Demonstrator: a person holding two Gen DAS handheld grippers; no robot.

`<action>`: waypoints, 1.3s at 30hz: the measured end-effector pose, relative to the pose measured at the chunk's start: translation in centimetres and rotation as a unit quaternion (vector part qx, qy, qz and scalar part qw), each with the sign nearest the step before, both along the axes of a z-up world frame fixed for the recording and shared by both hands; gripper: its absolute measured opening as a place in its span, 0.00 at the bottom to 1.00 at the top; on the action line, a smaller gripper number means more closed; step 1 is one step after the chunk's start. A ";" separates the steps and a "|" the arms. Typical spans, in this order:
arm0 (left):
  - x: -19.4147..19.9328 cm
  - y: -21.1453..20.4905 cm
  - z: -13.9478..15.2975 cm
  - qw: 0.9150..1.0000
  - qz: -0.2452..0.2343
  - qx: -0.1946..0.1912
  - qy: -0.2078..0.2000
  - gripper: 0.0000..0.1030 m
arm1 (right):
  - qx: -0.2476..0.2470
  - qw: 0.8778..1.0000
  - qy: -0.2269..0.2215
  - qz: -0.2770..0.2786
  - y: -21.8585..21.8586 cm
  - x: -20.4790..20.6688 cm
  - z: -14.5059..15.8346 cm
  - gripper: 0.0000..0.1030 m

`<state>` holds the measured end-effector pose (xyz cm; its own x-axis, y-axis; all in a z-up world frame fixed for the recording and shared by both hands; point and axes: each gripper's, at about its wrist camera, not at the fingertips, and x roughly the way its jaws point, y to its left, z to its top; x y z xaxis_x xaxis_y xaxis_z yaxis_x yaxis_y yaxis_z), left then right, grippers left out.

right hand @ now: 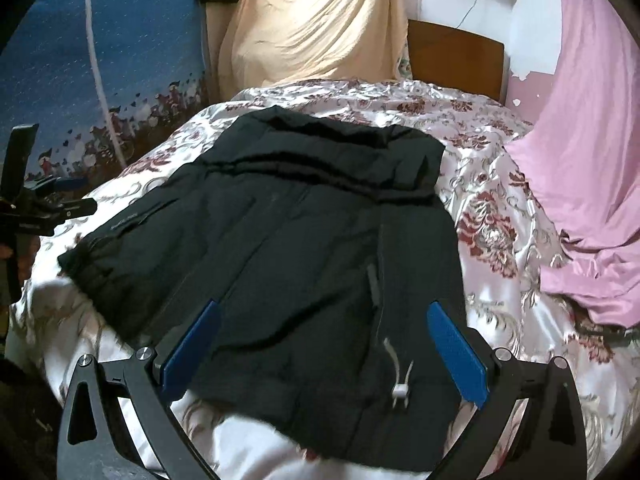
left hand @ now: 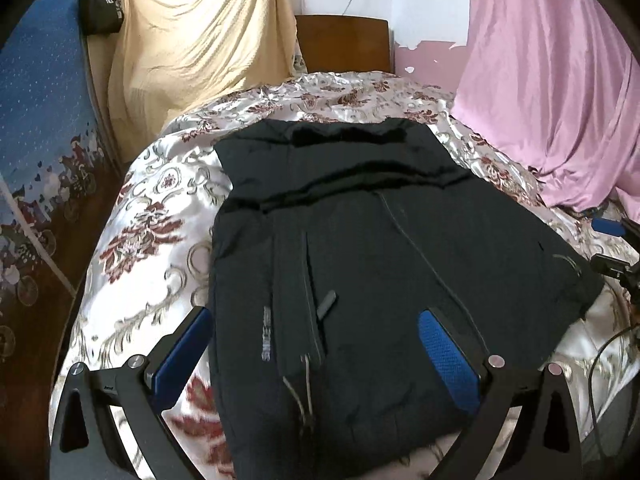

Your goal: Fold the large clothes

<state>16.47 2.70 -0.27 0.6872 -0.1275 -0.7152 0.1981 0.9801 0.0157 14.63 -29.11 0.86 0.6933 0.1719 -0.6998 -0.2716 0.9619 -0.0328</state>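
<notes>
Black jacket (left hand: 360,248) lies partly folded on the floral bedspread (left hand: 160,216). Left gripper (left hand: 316,354) and right gripper (right hand: 324,350) hover with fingers spread, empty; next likely needs gripping the near hem.

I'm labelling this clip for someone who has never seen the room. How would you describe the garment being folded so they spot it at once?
Start at the bed with the shiny floral bedspread that fills the middle of the room. Lying flat on it is the black jacket, with its zipper and pale drawcords towards the camera. It is the only dark item on the bed; the pink cloth and the yellow cloth hang at the sides.
</notes>
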 end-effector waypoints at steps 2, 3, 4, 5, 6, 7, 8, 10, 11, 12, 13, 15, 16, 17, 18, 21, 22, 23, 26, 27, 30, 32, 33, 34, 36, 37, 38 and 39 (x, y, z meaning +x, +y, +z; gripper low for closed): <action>-0.9 0.1 -0.4 1.000 0.000 0.003 0.002 1.00 | -0.007 1.000 0.004 0.005 0.3 -0.9 -0.3 0.98; -1.3 0.1 -0.6 1.000 0.000 0.003 0.005 1.00 | -0.012 1.000 0.006 0.008 0.4 -1.4 -0.4 0.98; -1.6 0.1 -0.8 1.000 0.001 0.003 0.010 1.00 | -0.016 1.000 0.008 0.011 0.6 -1.9 -0.5 0.98; -1.9 0.2 -1.0 1.000 0.001 0.002 0.013 1.00 | -0.021 1.000 0.011 0.015 0.7 -2.4 -0.7 0.98; -2.2 0.3 -1.3 1.000 0.002 0.001 0.018 1.00 | -0.025 0.999 0.015 0.017 0.8 -2.9 -0.9 0.98; -2.5 0.3 -1.5 1.000 0.003 0.001 0.021 1.00 | -0.029 0.999 0.018 0.017 0.8 -3.2 -1.0 0.98; -2.9 0.4 -1.8 1.000 0.002 0.001 0.024 1.00 | -0.038 0.999 0.023 0.019 0.9 -3.5 -1.2 0.98; -3.8 0.4 -2.5 0.999 -0.007 0.004 0.031 1.00 | -0.062 0.997 0.032 0.022 1.1 -4.1 -1.7 0.98; -4.2 0.3 -2.8 0.999 -0.012 0.007 0.034 1.00 | -0.075 0.996 0.036 0.025 1.1 -4.4 -2.0 0.98; -4.7 0.3 -3.2 0.999 -0.019 0.012 0.037 1.00 | -0.086 0.995 0.042 0.027 1.2 -4.7 -2.2 0.98; -5.1 0.2 -3.5 0.999 -0.025 0.016 0.039 1.00 | -0.092 0.994 0.047 0.027 1.2 -5.0 -2.4 0.98; -5.8 0.3 -4.0 0.998 -0.032 0.025 0.040 1.00 | -0.103 0.993 0.055 0.027 1.1 -5.4 -2.7 0.98; -6.2 0.4 -4.3 0.998 -0.036 0.029 0.043 1.00 | -0.108 0.992 0.059 0.024 0.9 -5.5 -2.8 0.98; -6.4 0.5 -4.6 0.998 -0.039 0.035 0.047 1.00 | -0.112 0.992 0.063 0.022 0.8 -5.7 -3.0 0.98; -6.6 0.7 -4.9 0.997 -0.038 0.041 0.049 1.00 | -0.115 0.991 0.065 0.022 0.7 -5.8 -3.1 0.98; -6.8 1.1 -5.6 0.996 -0.032 0.060 0.058 1.00 | -0.123 0.989 0.076 0.023 0.4 -5.8 -3.5 0.98; -6.7 1.2 -5.7 0.996 -0.030 0.061 0.061 1.00 | -0.128 0.988 0.079 0.023 0.4 -5.9 -3.7 0.98; -6.7 1.3 -5.8 0.996 -0.030 0.059 0.065 1.00 | -0.131 0.988 0.082 0.024 0.3 -5.9 -3.9 0.98; -6.2 1.1 -6.2 0.994 -0.035 0.070 0.077 1.00 | -0.130 0.987 0.091 0.025 0.0 -5.8 -4.3 0.98; -6.1 0.9 -6.4 0.993 -0.038 0.079 0.081 1.00 | -0.129 0.987 0.093 0.025 -0.1 -5.7 -4.3 0.98; -6.0 0.5 -6.9 0.992 -0.042 0.093 0.079 1.00 | -0.130 0.987 0.094 0.025 -0.4 -5.6 -4.5 0.98; -5.9 0.6 -7.0 0.992 -0.033 0.088 0.080 1.00 | -0.132 0.987 0.091 0.023 -0.6 -5.3 -4.7 0.98; -5.7 0.7 -7.1 0.993 -0.028 0.085 0.081 1.00 | -0.135 0.986 0.091 0.021 -0.7 -5.3 -4.8 0.98; -5.6 0.8 -7.1 0.993 -0.023 0.082 0.083 1.00 | -0.138 0.986 0.090 0.020 -0.8 -5.1 -4.9 0.98; -5.3 0.9 -7.2 0.993 -0.010 0.082 0.082 1.00 | -0.152 0.984 0.086 0.014 -0.7 -4.9 -5.1 0.98; -5.2 0.9 -7.2 0.993 -0.006 0.084 0.081 1.00 | -0.161 0.983 0.085 0.012 -0.8 -4.6 -5.1 0.98; -5.2 0.8 -7.3 0.993 -0.001 0.088 0.078 1.00 | -0.180 0.980 0.084 0.006 -0.7 -4.4 -5.3 0.98; -5.1 0.8 -7.3 0.993 0.001 0.092 0.077 1.00 | -0.197 0.977 0.085 0.003 -0.7 -4.2 -5.5 0.98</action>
